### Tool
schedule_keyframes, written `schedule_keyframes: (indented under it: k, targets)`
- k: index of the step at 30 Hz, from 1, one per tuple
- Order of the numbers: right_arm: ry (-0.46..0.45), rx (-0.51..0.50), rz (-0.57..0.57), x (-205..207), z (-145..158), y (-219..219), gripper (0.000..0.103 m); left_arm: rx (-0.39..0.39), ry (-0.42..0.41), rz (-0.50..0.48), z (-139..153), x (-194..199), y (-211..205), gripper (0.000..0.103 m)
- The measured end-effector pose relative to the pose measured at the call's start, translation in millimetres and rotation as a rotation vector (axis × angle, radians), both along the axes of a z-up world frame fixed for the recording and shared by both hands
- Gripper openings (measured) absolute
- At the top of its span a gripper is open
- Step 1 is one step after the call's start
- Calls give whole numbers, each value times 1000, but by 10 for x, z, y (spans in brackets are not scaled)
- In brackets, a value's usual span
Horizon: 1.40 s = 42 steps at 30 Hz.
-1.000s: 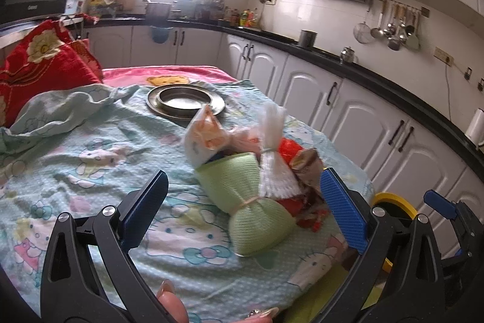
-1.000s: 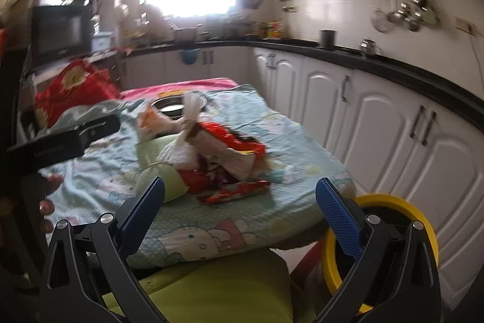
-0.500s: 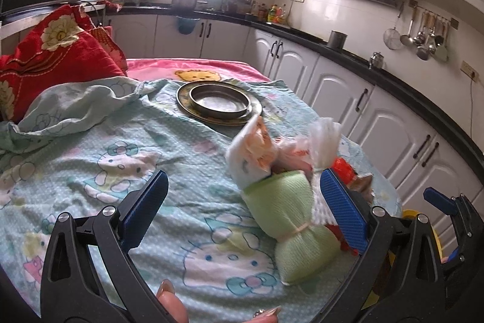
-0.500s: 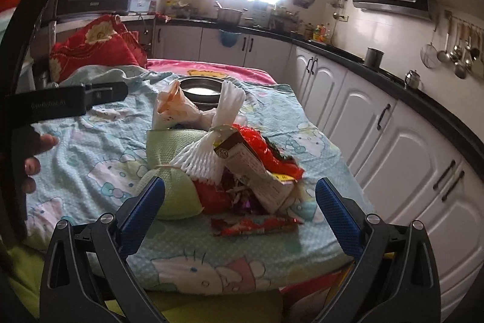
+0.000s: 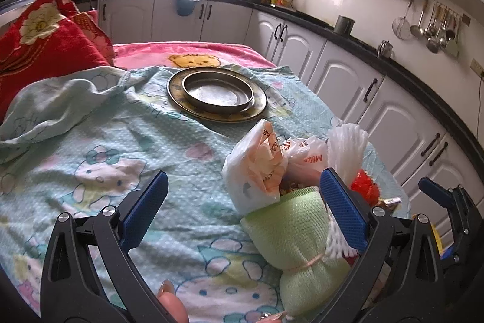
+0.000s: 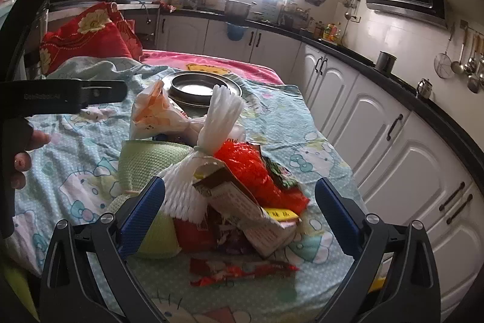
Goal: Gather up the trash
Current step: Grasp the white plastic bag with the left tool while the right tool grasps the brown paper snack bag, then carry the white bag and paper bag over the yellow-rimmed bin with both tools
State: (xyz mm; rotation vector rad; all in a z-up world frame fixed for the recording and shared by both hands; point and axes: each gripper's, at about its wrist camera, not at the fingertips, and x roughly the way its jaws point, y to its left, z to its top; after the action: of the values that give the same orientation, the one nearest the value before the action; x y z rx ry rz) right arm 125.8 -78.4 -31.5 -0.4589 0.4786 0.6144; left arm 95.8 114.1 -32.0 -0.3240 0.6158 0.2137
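Note:
A heap of trash lies near the table's right front edge: a green foam net bundle, white foam net, a white plastic bag, red netting, a torn brown carton and a red wrapper. My left gripper is open, low over the cloth, its right finger beside the green bundle. My right gripper is open, its jaws either side of the heap's near part, holding nothing.
The table wears a Hello Kitty cloth. A metal pan on a round brass tray stands behind the heap. A red cushion lies at the far left. White cabinets run along the right. A yellow rim shows below the table edge.
Both grippers have moved forward and to the left over the table. The heap now sits at the right of the left view and fills the right gripper's span. Both stay open.

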Motion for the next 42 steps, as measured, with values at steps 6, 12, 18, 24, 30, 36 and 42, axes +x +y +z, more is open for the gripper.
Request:
schedule_keyframes:
  k: [6, 12, 18, 24, 30, 36, 42]
  targets:
    - [39, -24, 4, 157, -127, 105, 83, -122, 30, -40, -200, 257, 147, 92]
    - [87, -23, 35, 208, -199, 149, 56, -215, 33, -59, -336, 424, 271, 92]
    - [97, 9, 49, 176, -154, 83, 46, -277, 42, -64, -417, 461, 313, 77]
    - [138, 82, 32, 186, -34, -58, 41, -283, 43, -80, -410, 440, 282, 44]
    - [182, 156, 6, 213, 83, -187, 40, -219, 2, -71, -289, 352, 226, 24]
    - [159, 196, -1, 173, 250, -285, 38, -167, -82, -36, -51, 182, 216, 21]
    - [167, 252, -23, 203, 349, -443, 35, -111, -160, 8, 196, 23, 189, 21]
